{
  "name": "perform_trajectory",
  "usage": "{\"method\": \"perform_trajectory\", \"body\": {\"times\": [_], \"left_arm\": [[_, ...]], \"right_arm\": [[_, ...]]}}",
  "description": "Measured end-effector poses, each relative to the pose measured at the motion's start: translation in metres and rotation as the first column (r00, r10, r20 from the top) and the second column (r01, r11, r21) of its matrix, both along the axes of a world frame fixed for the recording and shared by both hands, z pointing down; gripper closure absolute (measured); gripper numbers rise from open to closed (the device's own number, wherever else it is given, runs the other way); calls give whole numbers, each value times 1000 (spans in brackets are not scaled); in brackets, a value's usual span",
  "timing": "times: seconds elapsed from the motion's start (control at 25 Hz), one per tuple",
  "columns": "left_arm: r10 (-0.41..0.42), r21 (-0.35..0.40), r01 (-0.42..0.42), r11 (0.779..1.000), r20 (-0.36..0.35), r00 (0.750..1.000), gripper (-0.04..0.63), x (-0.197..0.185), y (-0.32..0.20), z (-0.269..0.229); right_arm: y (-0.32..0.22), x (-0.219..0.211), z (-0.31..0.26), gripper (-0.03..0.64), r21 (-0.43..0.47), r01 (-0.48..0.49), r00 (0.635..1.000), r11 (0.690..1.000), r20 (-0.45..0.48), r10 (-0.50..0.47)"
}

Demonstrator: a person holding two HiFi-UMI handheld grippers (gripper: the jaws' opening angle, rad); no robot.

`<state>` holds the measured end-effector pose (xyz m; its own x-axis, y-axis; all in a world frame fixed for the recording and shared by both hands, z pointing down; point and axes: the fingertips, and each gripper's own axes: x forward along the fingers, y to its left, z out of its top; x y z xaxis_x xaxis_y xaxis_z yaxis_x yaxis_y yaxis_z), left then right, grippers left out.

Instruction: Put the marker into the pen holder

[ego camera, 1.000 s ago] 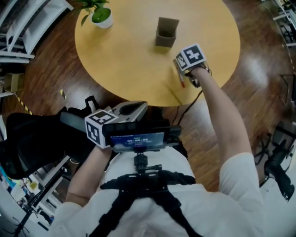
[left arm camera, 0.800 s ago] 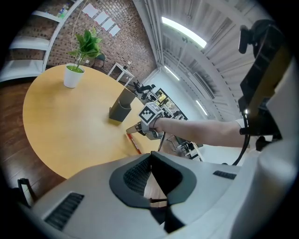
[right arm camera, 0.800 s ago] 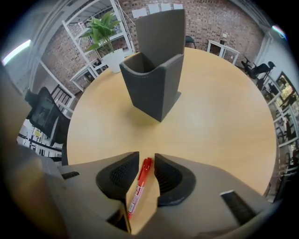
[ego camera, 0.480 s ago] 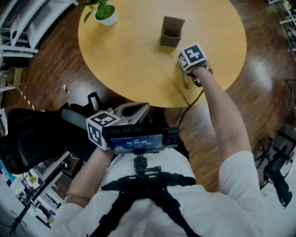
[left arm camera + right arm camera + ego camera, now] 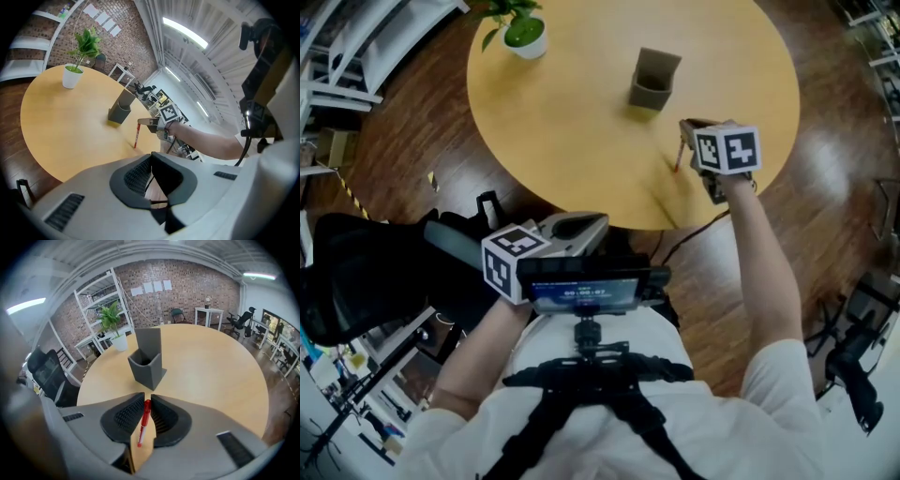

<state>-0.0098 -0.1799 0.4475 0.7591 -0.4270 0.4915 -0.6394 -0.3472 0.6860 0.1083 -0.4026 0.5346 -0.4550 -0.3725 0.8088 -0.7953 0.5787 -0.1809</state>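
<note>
A red marker (image 5: 144,420) is pinched between the pads of my right gripper (image 5: 146,404), whose jaws have just been closing on it. In the head view the marker (image 5: 679,157) hangs tip-down from that gripper (image 5: 686,126) above the round wooden table (image 5: 572,122). The grey pen holder (image 5: 653,80) stands upright just beyond and left of the gripper, its mouth open and seen from above (image 5: 147,363). My left gripper (image 5: 152,157) is held low by the person's body, off the table's near edge, its pads touching with nothing between them.
A small potted plant (image 5: 523,33) stands at the table's far left. A black office chair (image 5: 356,281) is at the person's left on the wooden floor. White shelving (image 5: 101,310) lines the brick wall behind the table.
The marker lay on the table beside the open right gripper. Now the jaws hold it, and the gripper has risen and shifted right. The left gripper has stayed put.
</note>
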Motion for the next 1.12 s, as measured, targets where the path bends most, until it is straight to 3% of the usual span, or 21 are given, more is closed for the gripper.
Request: {"method": "perform_trajectory", "body": {"times": [0.36, 0.68, 1.12], "left_arm": [[-19, 7, 19, 1000, -5, 1000, 595, -4, -2, -2], [-54, 20, 54, 998, -10, 998, 595, -10, -5, -8], [-107, 35, 107, 994, -15, 994, 595, -25, -3, -13]], "right_arm": [[-20, -1, -60, 578, 162, -58, 994, 985, 101, 42], [-56, -31, -153, 578, 366, -85, 978, 927, 208, 8], [-83, -58, -135, 578, 373, -94, 984, 923, 177, 29]]}}
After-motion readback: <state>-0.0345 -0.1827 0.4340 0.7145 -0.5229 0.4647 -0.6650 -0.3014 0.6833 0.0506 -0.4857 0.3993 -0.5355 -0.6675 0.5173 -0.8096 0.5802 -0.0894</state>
